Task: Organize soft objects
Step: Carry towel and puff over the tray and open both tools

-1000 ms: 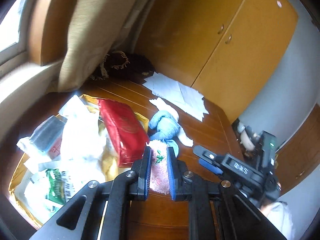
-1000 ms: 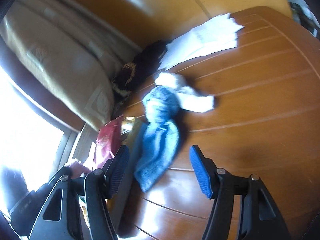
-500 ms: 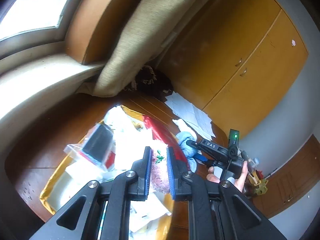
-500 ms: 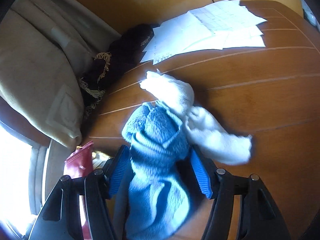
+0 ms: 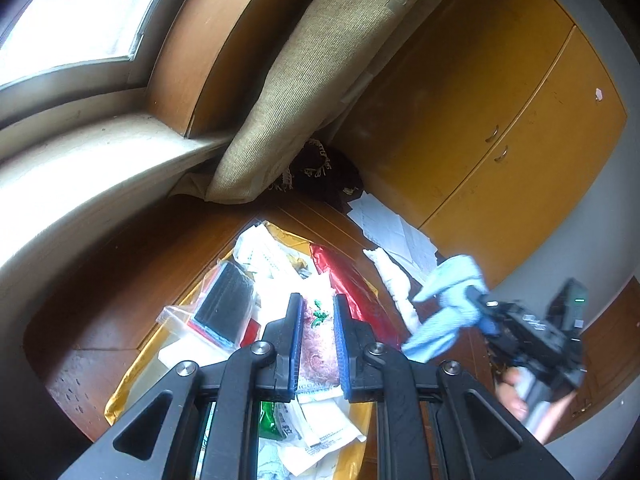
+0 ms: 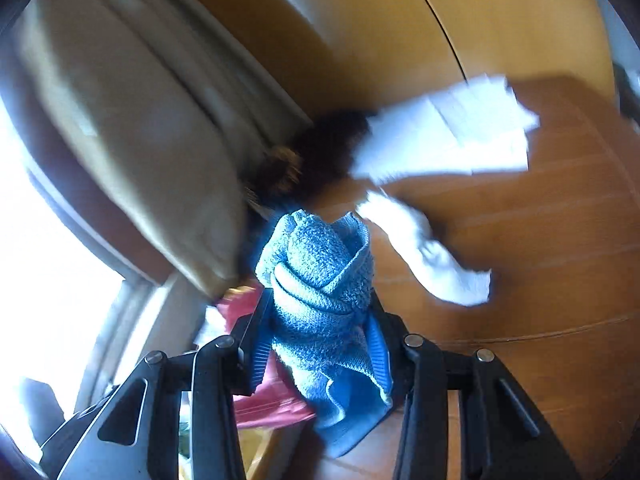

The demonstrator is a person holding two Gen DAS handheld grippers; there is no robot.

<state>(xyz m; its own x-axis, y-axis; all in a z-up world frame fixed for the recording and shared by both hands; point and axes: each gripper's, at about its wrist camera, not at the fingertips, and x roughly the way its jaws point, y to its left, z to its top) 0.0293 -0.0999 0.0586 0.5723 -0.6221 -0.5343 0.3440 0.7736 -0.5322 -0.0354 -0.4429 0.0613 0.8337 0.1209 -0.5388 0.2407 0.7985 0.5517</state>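
My left gripper (image 5: pixel 316 312) is shut on a pink towel with a green motif (image 5: pixel 318 344) and holds it above a gold tray (image 5: pixel 128 380) full of packets. My right gripper (image 6: pixel 320 312) is shut on a bunched blue towel (image 6: pixel 320 280), lifted off the wooden table (image 6: pixel 540 260). The blue towel also shows in the left wrist view (image 5: pixel 448 300), hanging from the right gripper (image 5: pixel 480 312). A white cloth (image 6: pixel 432 256) lies on the table beyond it, also in the left wrist view (image 5: pixel 394 280).
The tray holds a red pouch (image 5: pixel 352 284), a black item in a plastic bag (image 5: pixel 222 304) and white wrappers. White papers (image 6: pixel 452 132) and a dark fringed cloth (image 5: pixel 320 172) lie at the back. A beige curtain (image 5: pixel 300 92) and yellow cupboard doors (image 5: pixel 500 120) stand behind.
My right gripper closed on the blue towel and lifted it off the table, leaving the white cloth behind. My left gripper rose and moved over the tray with the pink towel.
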